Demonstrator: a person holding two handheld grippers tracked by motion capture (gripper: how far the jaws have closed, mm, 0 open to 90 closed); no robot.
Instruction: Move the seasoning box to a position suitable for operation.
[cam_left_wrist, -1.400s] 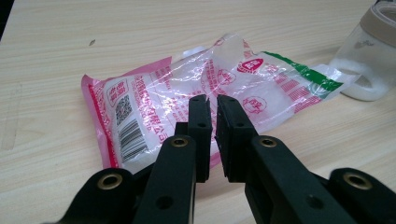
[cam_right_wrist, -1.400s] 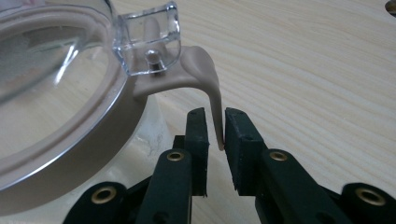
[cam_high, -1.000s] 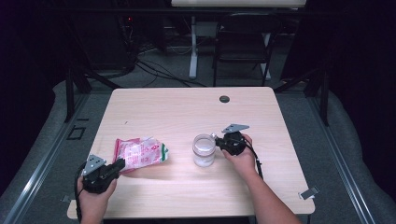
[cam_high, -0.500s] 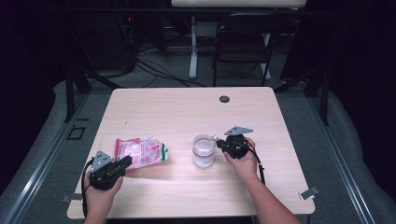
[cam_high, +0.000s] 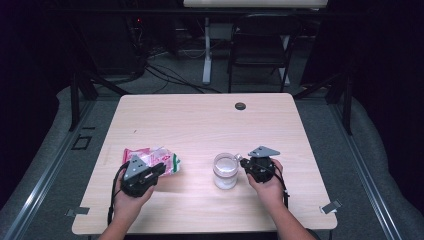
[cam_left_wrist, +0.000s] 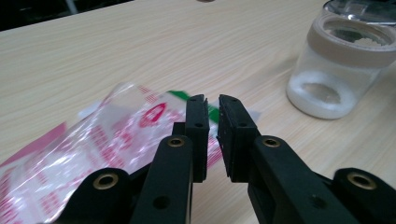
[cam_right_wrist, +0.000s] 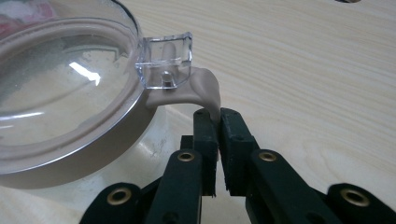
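Clear plastic jar (cam_high: 225, 170) with a beige collar and a see-through lid, upright on the pale wooden counter (cam_high: 200, 120), near edge, a little right of centre. Lid on and seated flat, so not yet opened. Right claw (cam_high: 243, 162) just right of the jar, closed tight on the beige rubbery tab (cam_right_wrist: 205, 86) curling down from the collar under the clear hinged latch (cam_right_wrist: 166, 58). Probably pinched there to steady the jar or to pull the tab and free the lid. Level approach from the side, leaving the lid top uncovered.

Pink-and-white crinkly plastic packet (cam_high: 160, 159) lying flat to the left, well apart from the jar. Left claw (cam_high: 159, 169) at the packet's near right corner, almost closed, with a slim gap between the jaws and nothing gripped in it (cam_left_wrist: 212, 100). Whether touching the film or just above it, hard to say. Likely placed there ready to take the packet by its edge once the jar is open.

Bare wood between packet and jar; nothing blocking either hand. Small dark round grommet (cam_high: 240, 106) at the far edge, out of reach of the work. Black folding chair (cam_high: 260, 50) and loose cables on the floor beyond the counter.
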